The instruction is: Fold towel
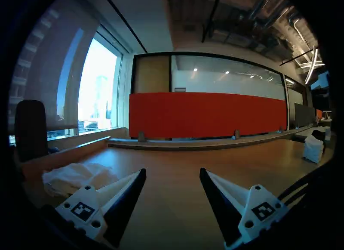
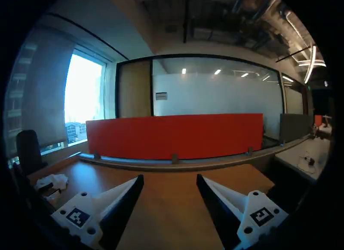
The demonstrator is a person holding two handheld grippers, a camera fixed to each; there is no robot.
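Observation:
In the left gripper view a crumpled white towel [image 1: 76, 177] lies on the wooden table [image 1: 172, 172] at the lower left, just beyond and left of my left gripper [image 1: 173, 172], which is open with nothing between its fingers. In the right gripper view my right gripper [image 2: 169, 177] hangs open over the wooden table [image 2: 172, 194], holding nothing. White crumpled cloth [image 2: 50, 181] lies at that view's far left edge, well away from the fingers.
A red partition [image 1: 206, 114] runs along the table's far edge, also seen as the red partition [image 2: 176, 136]. A dark chair back [image 1: 31, 129] stands at the left by the window. A white folded object [image 1: 314, 149] sits at the table's right. Another desk [image 2: 307, 157] lies to the right.

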